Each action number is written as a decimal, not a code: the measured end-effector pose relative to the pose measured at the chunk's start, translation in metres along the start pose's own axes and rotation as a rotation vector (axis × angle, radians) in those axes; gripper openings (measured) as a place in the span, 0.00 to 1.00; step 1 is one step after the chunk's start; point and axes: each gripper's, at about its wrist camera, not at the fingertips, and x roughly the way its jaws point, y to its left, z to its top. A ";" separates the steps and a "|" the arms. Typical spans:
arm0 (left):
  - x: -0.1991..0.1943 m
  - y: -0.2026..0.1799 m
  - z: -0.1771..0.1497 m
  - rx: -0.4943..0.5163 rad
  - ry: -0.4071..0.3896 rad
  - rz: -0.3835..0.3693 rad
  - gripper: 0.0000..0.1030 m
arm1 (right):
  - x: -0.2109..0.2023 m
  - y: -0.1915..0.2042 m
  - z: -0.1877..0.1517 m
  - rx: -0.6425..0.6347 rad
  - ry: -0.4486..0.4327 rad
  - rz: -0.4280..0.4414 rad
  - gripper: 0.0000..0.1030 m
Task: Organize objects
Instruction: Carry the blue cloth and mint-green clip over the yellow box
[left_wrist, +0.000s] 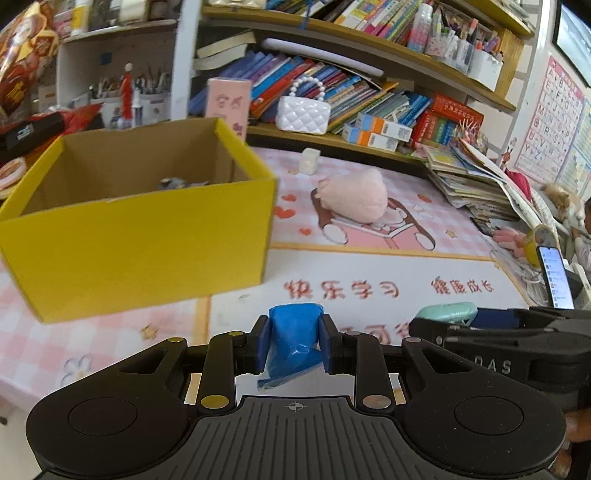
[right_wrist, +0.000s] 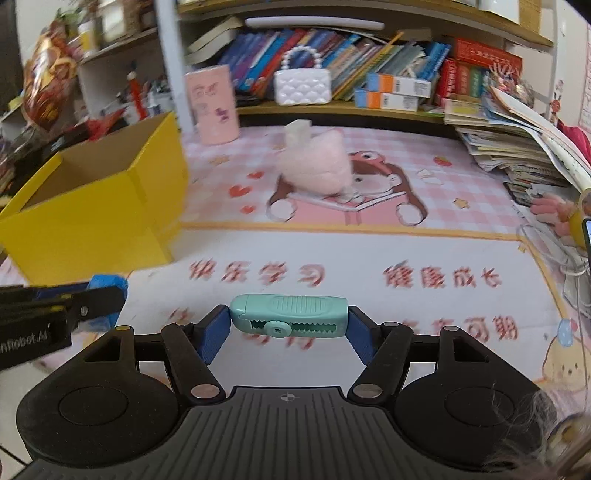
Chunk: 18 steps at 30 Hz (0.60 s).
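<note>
My left gripper (left_wrist: 293, 341) is shut on a blue wrapped packet (left_wrist: 291, 343) and holds it above the desk mat, right of the yellow box's near corner. The open yellow cardboard box (left_wrist: 147, 236) stands at the left with a small grey object (left_wrist: 177, 183) inside. My right gripper (right_wrist: 290, 325) is shut on a teal clip (right_wrist: 290, 315), held crosswise between the pads above the mat. The teal clip (left_wrist: 447, 312) and right gripper also show at the right of the left wrist view. The yellow box (right_wrist: 92, 218) and blue packet (right_wrist: 107, 282) show at the left of the right wrist view.
A pink plush toy (left_wrist: 354, 195) lies mid-mat, with a small white cube (left_wrist: 308, 160) behind it. A pink carton (right_wrist: 212, 107) and white quilted purse (right_wrist: 301, 86) stand by the bookshelf. A stack of books (left_wrist: 469, 181) and a phone (left_wrist: 556, 277) are at the right.
</note>
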 end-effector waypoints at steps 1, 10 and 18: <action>-0.005 0.004 -0.003 0.001 0.001 0.000 0.25 | -0.002 0.006 -0.003 -0.004 0.002 0.001 0.63; -0.040 0.038 -0.033 0.001 0.019 0.023 0.25 | -0.016 0.052 -0.033 0.004 0.026 0.020 0.63; -0.073 0.074 -0.050 -0.035 -0.007 0.095 0.25 | -0.018 0.101 -0.046 -0.032 0.033 0.089 0.63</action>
